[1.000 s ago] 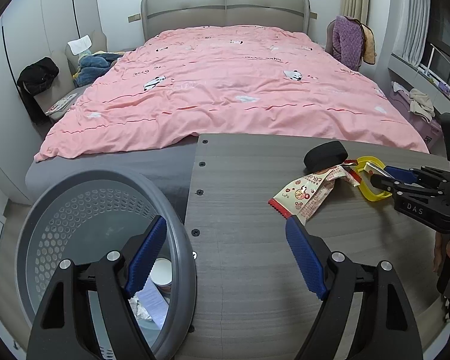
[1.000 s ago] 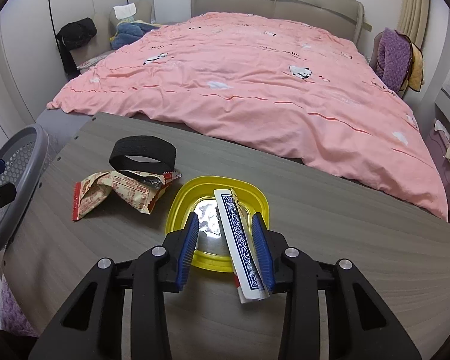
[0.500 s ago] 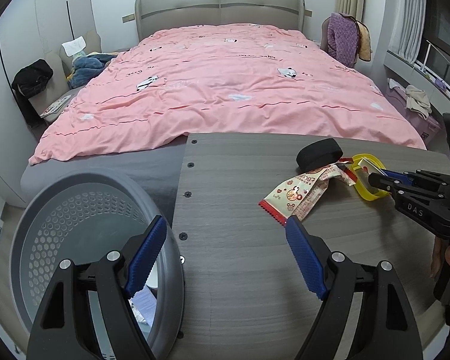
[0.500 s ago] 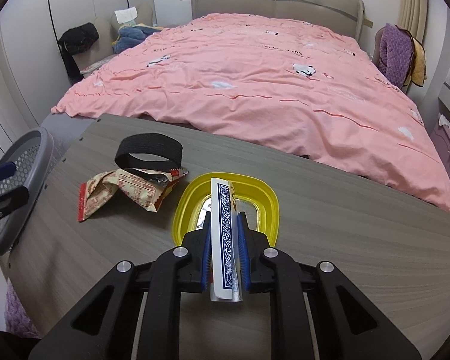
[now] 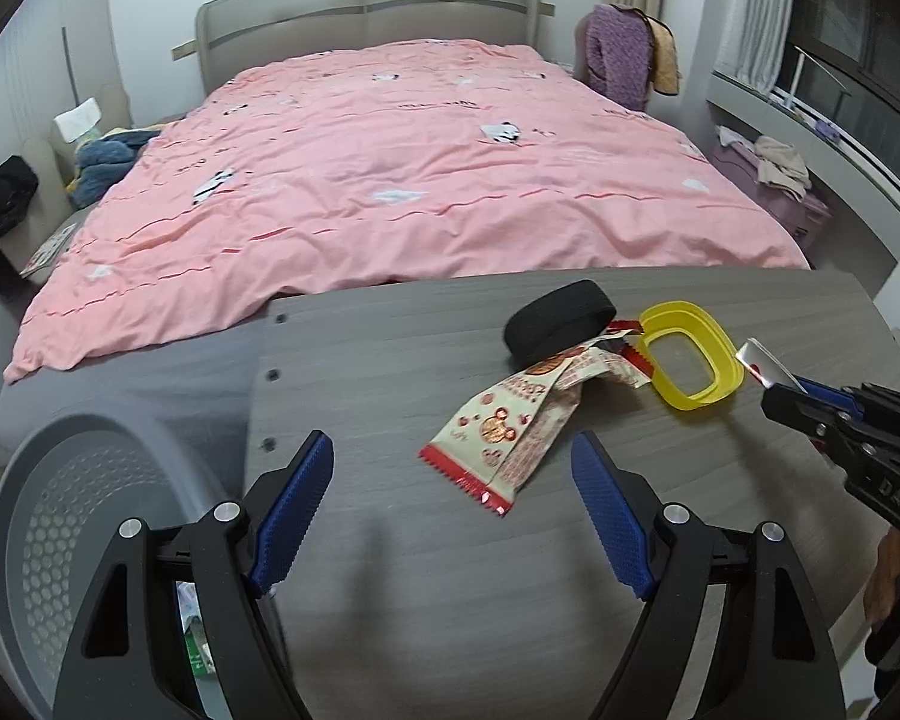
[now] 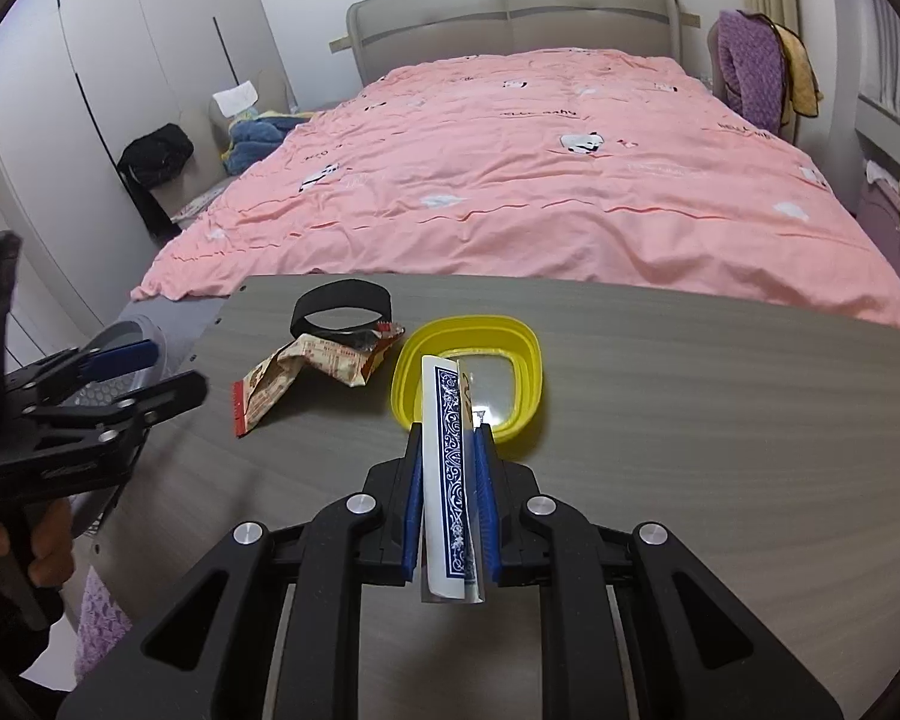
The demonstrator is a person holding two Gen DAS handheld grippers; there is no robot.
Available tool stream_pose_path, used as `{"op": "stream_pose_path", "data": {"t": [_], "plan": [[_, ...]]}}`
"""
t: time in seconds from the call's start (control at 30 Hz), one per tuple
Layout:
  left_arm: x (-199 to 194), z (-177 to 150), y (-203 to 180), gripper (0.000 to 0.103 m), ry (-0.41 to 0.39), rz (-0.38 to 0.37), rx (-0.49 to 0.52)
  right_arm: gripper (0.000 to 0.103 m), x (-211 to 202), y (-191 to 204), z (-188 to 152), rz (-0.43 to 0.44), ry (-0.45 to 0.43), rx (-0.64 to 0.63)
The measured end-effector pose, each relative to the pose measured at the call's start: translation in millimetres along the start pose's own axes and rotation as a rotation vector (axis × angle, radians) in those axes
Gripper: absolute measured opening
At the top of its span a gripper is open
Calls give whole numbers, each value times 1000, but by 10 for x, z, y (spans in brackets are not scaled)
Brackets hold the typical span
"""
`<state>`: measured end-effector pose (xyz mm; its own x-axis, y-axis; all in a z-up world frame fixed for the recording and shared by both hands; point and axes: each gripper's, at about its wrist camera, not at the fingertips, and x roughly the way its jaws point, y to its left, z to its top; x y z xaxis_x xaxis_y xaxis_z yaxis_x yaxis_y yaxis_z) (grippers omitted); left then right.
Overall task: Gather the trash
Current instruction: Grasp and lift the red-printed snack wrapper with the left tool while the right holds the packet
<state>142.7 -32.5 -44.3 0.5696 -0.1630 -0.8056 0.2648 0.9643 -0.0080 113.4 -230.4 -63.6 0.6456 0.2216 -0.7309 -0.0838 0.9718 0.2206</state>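
While the right gripper [image 6: 447, 468] is pinching a blue-patterned wrapper [image 6: 448, 468] between nearly closed fingers, just above the table [image 6: 720, 420] and in front of the yellow lid [image 6: 528, 354], the left gripper [image 5: 453, 516] is hanging wide open and holding nothing; it is pointing at the snack wrapper [image 5: 510, 432], which is lying flat on the table with one end touching the black band [image 5: 558, 318]; the grey basket [image 5: 24, 480] is standing off the table's left edge, with scraps showing inside.
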Motion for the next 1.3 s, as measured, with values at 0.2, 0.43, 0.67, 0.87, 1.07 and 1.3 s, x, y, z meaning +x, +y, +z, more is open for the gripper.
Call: {"op": "stream_pose_path", "data": {"t": [0.2,0.43,0.67,0.87,1.07,1.3], "plan": [[251,83,-134,78,38,-43,54,16,-90,-106,-135,23,-6,61],[486,110,-251,78,74,-34,101,16,-159,-149,-195,39,-21,80],[598,142,-284,78,81,-27,101,16,-158,-195,-230,55,-23,88],[621,147,-296,73,78,-37,103,16,-137,-231,-261,57,-17,100],[575,144,-303,49,74,-45,102,16,-149,-217,-263,56,-19,106],[448,21,-290,22,82,-66,89,16,-184,-192,-285,61,-26,112]]}}
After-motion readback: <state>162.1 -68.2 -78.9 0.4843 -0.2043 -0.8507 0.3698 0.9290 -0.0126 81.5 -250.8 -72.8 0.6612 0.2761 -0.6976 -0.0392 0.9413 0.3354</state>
